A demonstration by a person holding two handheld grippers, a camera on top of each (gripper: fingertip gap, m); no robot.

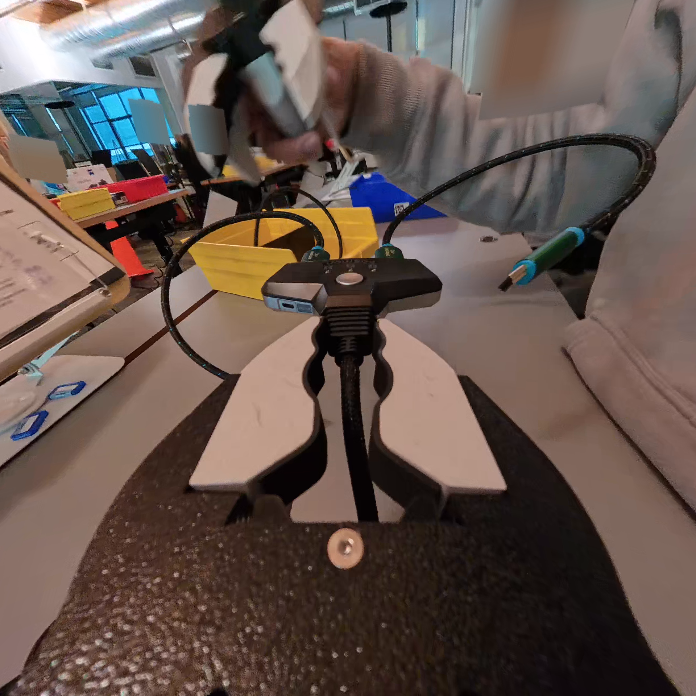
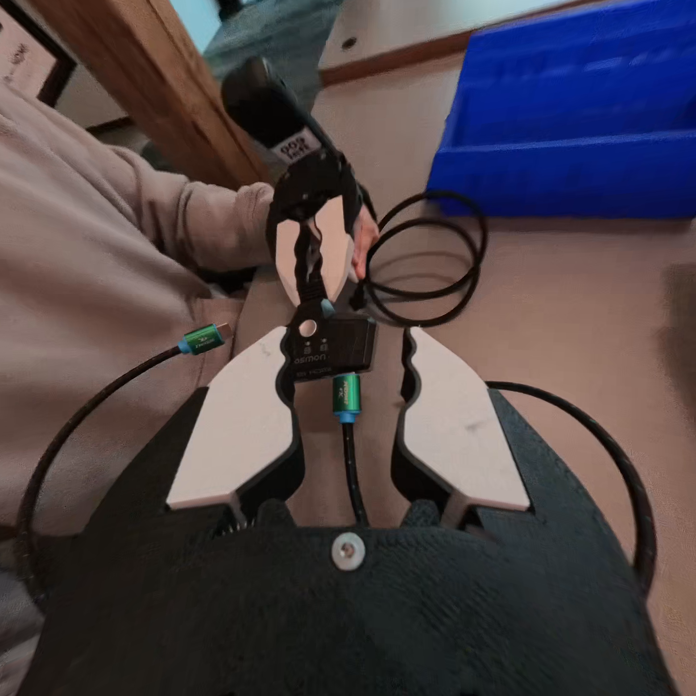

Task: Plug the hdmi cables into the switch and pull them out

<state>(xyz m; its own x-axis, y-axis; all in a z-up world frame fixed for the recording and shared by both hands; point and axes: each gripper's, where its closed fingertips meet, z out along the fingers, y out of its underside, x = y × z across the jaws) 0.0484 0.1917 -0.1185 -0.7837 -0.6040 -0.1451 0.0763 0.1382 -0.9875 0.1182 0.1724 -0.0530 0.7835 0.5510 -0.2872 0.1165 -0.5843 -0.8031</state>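
The left gripper (image 1: 348,331) clamps the switch (image 1: 352,280) by its cable boot on the worktop (image 1: 470,339). The right gripper (image 2: 344,357) is spread wide around a plugged-in HDMI plug (image 2: 346,395). Likely next: close on it and pull straight back. The yellow bin (image 1: 241,263) seems empty.
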